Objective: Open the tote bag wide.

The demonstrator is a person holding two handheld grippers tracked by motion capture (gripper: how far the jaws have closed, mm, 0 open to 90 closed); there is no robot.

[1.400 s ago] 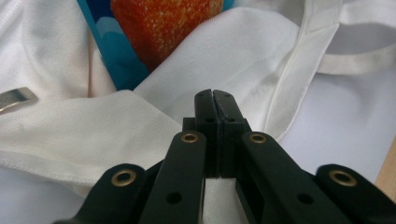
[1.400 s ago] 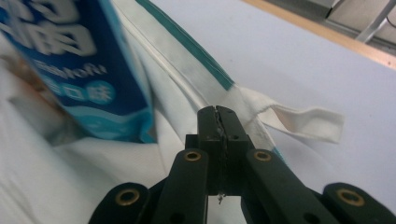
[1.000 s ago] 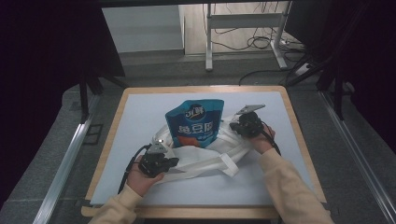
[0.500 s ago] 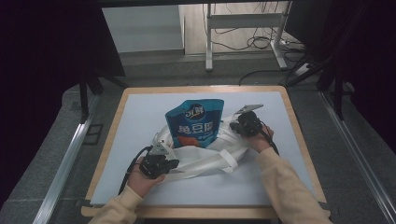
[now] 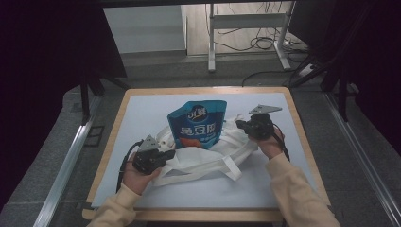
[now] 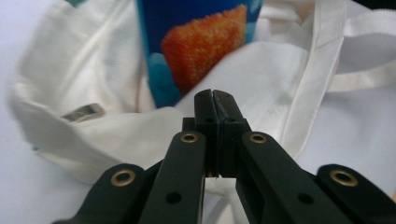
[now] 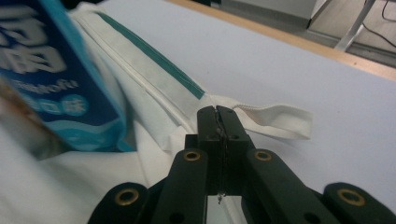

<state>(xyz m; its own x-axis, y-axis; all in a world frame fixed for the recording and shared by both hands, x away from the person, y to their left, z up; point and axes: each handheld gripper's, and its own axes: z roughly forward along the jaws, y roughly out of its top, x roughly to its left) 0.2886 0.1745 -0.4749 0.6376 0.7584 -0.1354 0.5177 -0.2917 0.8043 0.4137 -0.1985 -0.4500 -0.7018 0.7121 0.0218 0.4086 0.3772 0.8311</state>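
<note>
My left gripper (image 5: 166,154) has its fingers (image 6: 205,105) pressed fully together, apparently pinching the near edge of the white tote bag (image 5: 203,158), though the cloth between the pads is hidden from me; my right gripper (image 5: 240,124) is likewise closed tight at the bag's far hem, beside the green-striped rim (image 7: 154,56), and whether fabric is truly caught there I cannot tell. The blue snack pouch (image 5: 197,124) stands half inside the bag's mouth at the middle of the bench (image 5: 142,109), its orange picture facing the left gripper view. To do this step well, I judge both grips should keep the mouth spread wide and level, drawing the cloth up around the pouch evenly so it slides down rather than tipping out; a loose handle strap (image 5: 231,168) near my right forearm could snag. The bench is a pale sheet framed in light wood. Beyond it, grey floor, a white desk frame (image 5: 246,19) with trailing cables, and dark curtains close the room.
</note>
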